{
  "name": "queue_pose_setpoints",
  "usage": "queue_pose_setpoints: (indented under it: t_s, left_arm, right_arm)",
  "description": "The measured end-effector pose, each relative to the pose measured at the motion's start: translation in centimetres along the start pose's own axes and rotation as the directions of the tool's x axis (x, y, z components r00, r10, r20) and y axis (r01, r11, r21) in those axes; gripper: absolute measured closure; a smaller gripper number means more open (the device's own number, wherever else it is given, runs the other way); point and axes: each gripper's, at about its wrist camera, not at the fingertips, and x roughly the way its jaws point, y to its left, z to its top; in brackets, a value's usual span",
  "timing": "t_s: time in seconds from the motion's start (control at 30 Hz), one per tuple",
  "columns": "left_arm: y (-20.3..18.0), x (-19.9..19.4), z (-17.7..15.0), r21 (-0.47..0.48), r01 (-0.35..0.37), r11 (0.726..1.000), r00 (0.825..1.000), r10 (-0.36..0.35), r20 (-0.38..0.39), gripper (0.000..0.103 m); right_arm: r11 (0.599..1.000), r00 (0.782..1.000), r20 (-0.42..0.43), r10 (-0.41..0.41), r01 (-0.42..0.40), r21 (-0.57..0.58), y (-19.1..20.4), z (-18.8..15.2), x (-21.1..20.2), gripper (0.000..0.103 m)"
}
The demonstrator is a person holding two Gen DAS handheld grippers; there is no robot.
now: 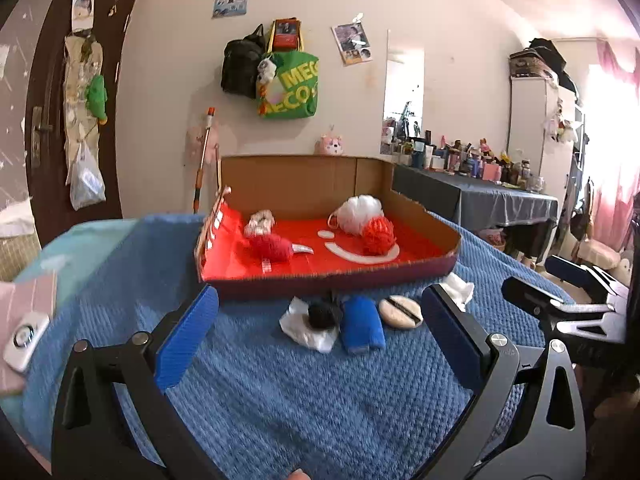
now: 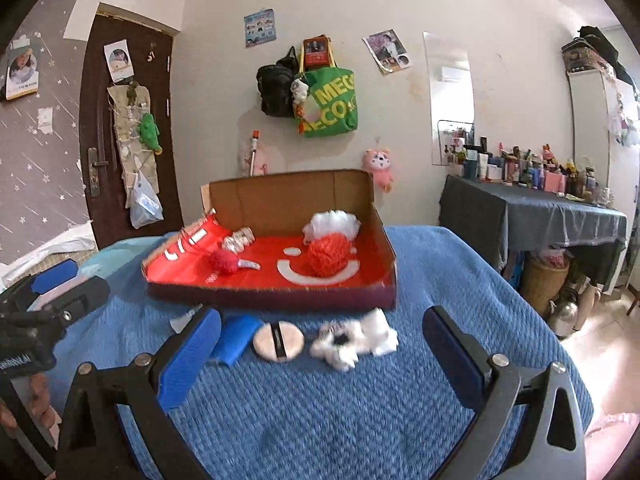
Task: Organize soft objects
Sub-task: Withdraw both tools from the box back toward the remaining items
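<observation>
A shallow cardboard box (image 1: 416, 208) (image 2: 380, 224) with a red floor stands on the blue blanket. Inside lie a white mesh puff (image 1: 360, 208) (image 2: 332, 222), an orange-red yarn ball (image 1: 378, 236) (image 2: 330, 256), a red pompom (image 1: 272, 246) (image 2: 224, 260) and a pale scrunchie (image 1: 260, 222) (image 2: 238, 240). In front of the box lie a black ball on white tissue (image 1: 320, 316), a blue sponge (image 1: 362, 322) (image 2: 236, 338), a round beige powder puff (image 1: 400, 312) (image 2: 278, 340) and white cotton wads (image 1: 458, 286) (image 2: 360, 338). My left gripper (image 1: 320, 344) and right gripper (image 2: 320, 356) are both open, empty, held short of these items.
The blue blanket (image 1: 280, 392) (image 2: 340, 408) covers the bed. A dark-clothed table (image 2: 540, 208) crowded with bottles stands at the right, baskets beneath it. A brown door (image 2: 120, 140) and hanging bags (image 2: 320, 96) are on the far wall. A pink case with a white device (image 1: 24, 336) lies left.
</observation>
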Motion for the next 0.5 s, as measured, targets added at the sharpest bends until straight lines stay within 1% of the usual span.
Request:
queue_pose_setpoints:
  t_s: [0.1, 0.3, 0.5]
  left_arm:
    - [0.1, 0.2, -1.2, -0.007, -0.007, 1.000, 1.000, 0.007, -0.004, 0.000]
    - [-0.3, 0.3, -3.0, -0.004, -0.028, 1.000, 1.000, 0.028, 0.004, 0.000]
    - [0.3, 1.3, -4.5, -0.012, -0.038, 0.999, 0.998, 0.037, -0.050, 0.000]
  right_arm:
    - [0.999, 1.000, 0.010, -0.029, 0.029, -0.016, 0.4, -1.6, -0.3, 0.000]
    - [1.000, 1.000, -0.022, -0.012, 0.012, 0.016, 0.2, -4.0, 0.3, 0.000]
    - [1.000, 0.998, -0.064, -0.012, 0.013, 0.022, 0.4, -5.9, 1.1, 0.000]
